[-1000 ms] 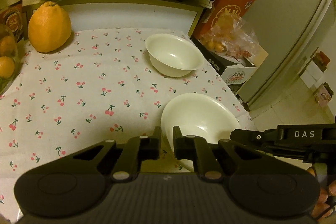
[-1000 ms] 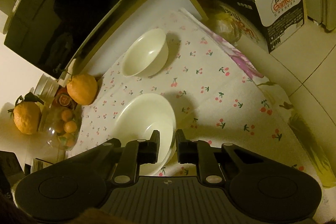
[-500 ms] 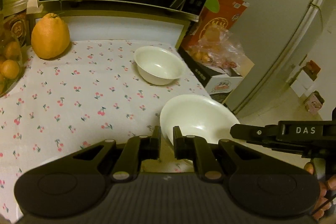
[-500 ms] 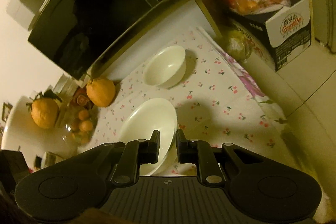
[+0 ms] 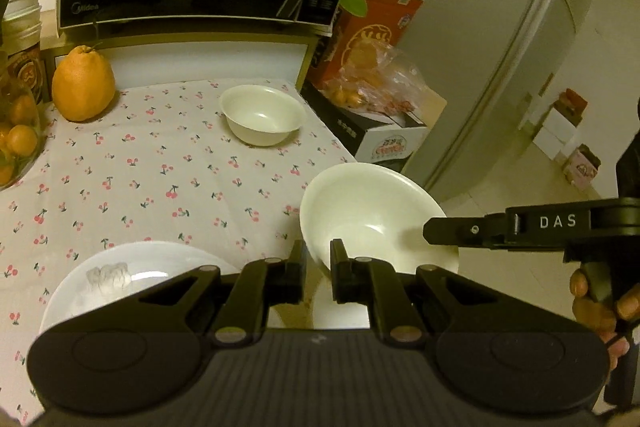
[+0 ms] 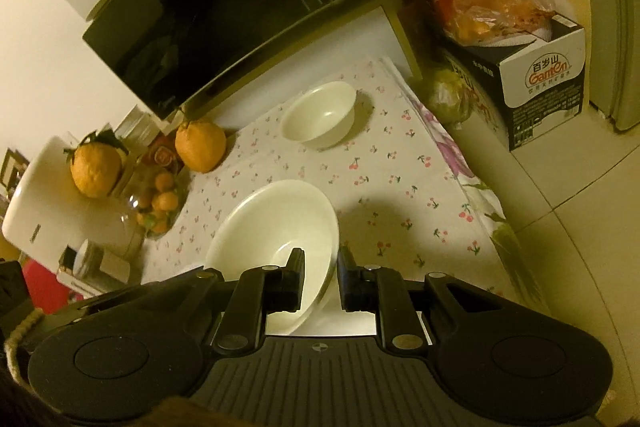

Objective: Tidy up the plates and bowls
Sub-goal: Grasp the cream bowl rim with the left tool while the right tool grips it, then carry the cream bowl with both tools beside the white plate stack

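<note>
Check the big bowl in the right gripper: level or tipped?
Tipped. The big bowl hangs by its rim from the right gripper, mouth slanted, off the tablecloth.
</note>
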Demonstrator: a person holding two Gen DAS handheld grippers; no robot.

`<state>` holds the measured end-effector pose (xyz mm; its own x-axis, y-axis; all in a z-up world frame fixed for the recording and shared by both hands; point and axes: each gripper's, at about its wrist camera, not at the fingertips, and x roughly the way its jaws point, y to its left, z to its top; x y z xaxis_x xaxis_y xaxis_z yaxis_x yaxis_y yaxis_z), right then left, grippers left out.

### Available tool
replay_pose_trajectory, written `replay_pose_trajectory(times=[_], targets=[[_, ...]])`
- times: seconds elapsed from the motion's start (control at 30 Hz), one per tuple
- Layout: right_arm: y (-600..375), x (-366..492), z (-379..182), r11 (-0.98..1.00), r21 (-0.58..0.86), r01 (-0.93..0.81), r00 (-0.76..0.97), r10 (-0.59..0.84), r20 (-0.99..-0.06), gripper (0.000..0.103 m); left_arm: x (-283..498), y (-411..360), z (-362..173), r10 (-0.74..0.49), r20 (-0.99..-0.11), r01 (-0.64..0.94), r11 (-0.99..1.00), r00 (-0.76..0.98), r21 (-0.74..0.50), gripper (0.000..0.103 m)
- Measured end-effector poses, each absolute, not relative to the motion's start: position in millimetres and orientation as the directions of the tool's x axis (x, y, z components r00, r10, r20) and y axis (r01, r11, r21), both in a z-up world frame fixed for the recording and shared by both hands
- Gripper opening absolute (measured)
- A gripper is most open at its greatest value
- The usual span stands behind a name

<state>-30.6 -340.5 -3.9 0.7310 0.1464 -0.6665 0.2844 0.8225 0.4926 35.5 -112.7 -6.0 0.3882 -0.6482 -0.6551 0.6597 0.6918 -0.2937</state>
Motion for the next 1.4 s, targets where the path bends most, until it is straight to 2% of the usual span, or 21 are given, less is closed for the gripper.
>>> replay_pose_trajectory(times=[0.7,1.4], targets=[[-317,-46,-20,0.911,0.315,0.266,0.613,0.093,-0.785,0.017,7,-120,-33,-0.578,-0.753,0.712,0.669,0.315,-0.215,0.013],[-309,-41,-25,0.932,0.268,0.242,0.582,0.081,-0.809,0.021,5,-124,-37,-0.552,-0.774,0.721,0.668,0.311,-0.186,0.013]])
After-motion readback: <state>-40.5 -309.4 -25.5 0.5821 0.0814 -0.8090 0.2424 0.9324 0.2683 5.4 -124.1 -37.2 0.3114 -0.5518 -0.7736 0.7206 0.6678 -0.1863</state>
